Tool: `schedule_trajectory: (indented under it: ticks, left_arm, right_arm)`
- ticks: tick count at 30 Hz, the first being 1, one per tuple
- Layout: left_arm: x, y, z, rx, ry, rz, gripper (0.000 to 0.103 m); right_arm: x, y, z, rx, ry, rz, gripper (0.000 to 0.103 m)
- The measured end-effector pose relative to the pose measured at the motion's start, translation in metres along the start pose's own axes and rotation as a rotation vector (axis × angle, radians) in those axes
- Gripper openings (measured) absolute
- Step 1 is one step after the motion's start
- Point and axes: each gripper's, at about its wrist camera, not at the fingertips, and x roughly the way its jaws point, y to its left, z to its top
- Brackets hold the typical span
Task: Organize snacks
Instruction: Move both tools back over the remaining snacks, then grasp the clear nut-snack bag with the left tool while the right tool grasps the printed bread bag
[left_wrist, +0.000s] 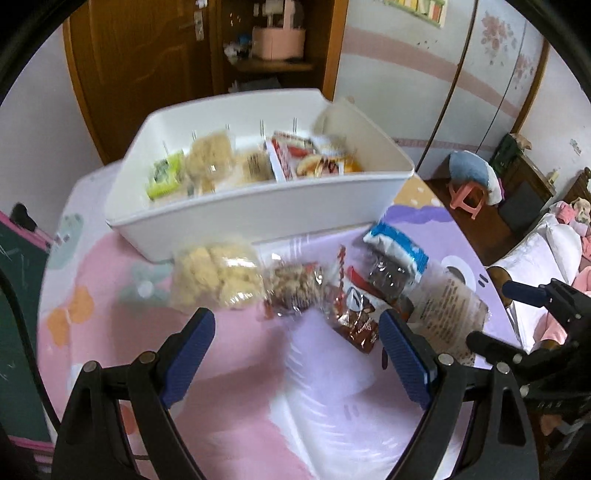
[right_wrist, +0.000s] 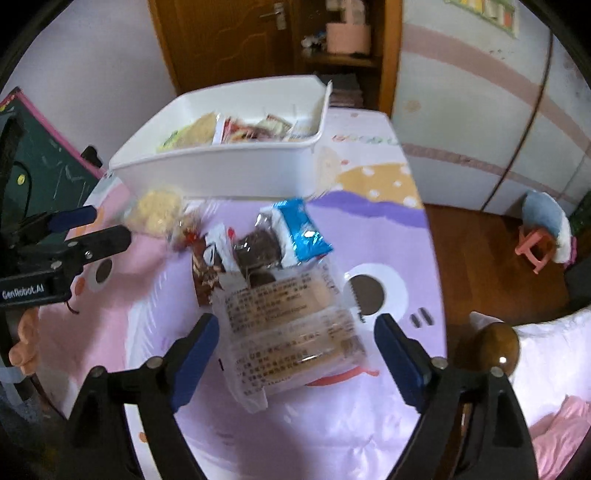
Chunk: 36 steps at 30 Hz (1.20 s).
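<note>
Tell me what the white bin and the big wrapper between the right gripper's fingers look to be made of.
White bin: likely rigid plastic, with smooth, thin, evenly moulded walls and a soft sheen. Big wrapper, between the open right gripper fingers: thin clear plastic film, since the biscuits show through, with printed text and glare.

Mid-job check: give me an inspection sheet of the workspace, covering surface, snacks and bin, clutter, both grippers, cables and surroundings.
Surface: table under a pink and purple cartoon cloth.
Job's things: white bin with a divider, already holding several packets. Outside it, in a row in front: pale puffed snack bag, brown snack packet, red-brown wrapper, blue and white cookie pack, clear biscuit pack with printed text.
Clutter: nothing seen.
Grippers: left gripper open, empty, facing the row; right gripper open, straddling the clear biscuit pack, not closed on it.
Cables: nothing seen.
Surroundings: wooden door, pink stool, bedding.
</note>
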Motion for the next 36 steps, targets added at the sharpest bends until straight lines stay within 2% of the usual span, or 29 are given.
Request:
schedule_trajectory:
  ticks: [2, 6, 10, 12, 14, 17, 24, 28, 29, 33, 34, 35, 36]
  left_arm:
    - [0.011, 0.002, -0.001, -0.018, 0.021, 0.003, 0.090]
    - [0.028, 0.007, 0.001, -0.068, 0.045, 0.007, 0.090]
    - [0.043, 0.005, 0.005, -0.089, 0.063, 0.011, 0.089]
    - [0.050, 0.003, 0.007, -0.102, 0.077, 0.009, 0.084]
    - [0.062, 0.002, 0.008, -0.127, 0.113, -0.012, 0.071]
    - [0.078, 0.005, 0.010, -0.185, 0.162, -0.041, 0.057]
    - [0.087, 0.014, 0.018, -0.304, 0.140, -0.017, 0.057]
    - [0.091, 0.009, 0.019, -0.298, 0.144, 0.020, 0.057]
    - [0.092, 0.008, 0.019, -0.300, 0.150, 0.031, 0.060]
    - [0.097, 0.008, 0.025, -0.325, 0.155, 0.035, 0.063]
    - [0.097, 0.007, 0.026, -0.325, 0.154, 0.044, 0.060]
    - [0.097, 0.007, 0.027, -0.324, 0.150, 0.062, 0.044]
    - [0.097, 0.007, 0.026, -0.318, 0.144, 0.071, 0.041]
  right_arm:
    - [0.010, 0.003, -0.003, -0.042, 0.014, -0.011, 0.095]
    - [0.028, 0.004, -0.006, -0.074, 0.039, -0.025, 0.096]
    - [0.038, -0.002, -0.006, -0.034, 0.061, 0.046, 0.097]
    - [0.041, -0.002, -0.006, -0.028, 0.069, 0.057, 0.100]
    - [0.045, 0.000, -0.007, -0.032, 0.069, 0.056, 0.102]
    - [0.047, 0.004, -0.006, -0.048, 0.060, 0.048, 0.103]
    - [0.048, 0.004, -0.007, -0.049, 0.050, 0.045, 0.103]
    - [0.048, 0.005, -0.007, -0.047, 0.047, 0.045, 0.103]
    - [0.048, 0.006, -0.007, -0.047, 0.045, 0.044, 0.103]
    - [0.048, 0.009, -0.008, -0.061, 0.038, 0.028, 0.103]
    - [0.049, 0.010, -0.008, -0.067, 0.036, 0.023, 0.103]
    - [0.049, 0.010, -0.008, -0.071, 0.035, 0.020, 0.103]
    - [0.049, 0.011, -0.008, -0.077, 0.034, 0.013, 0.103]
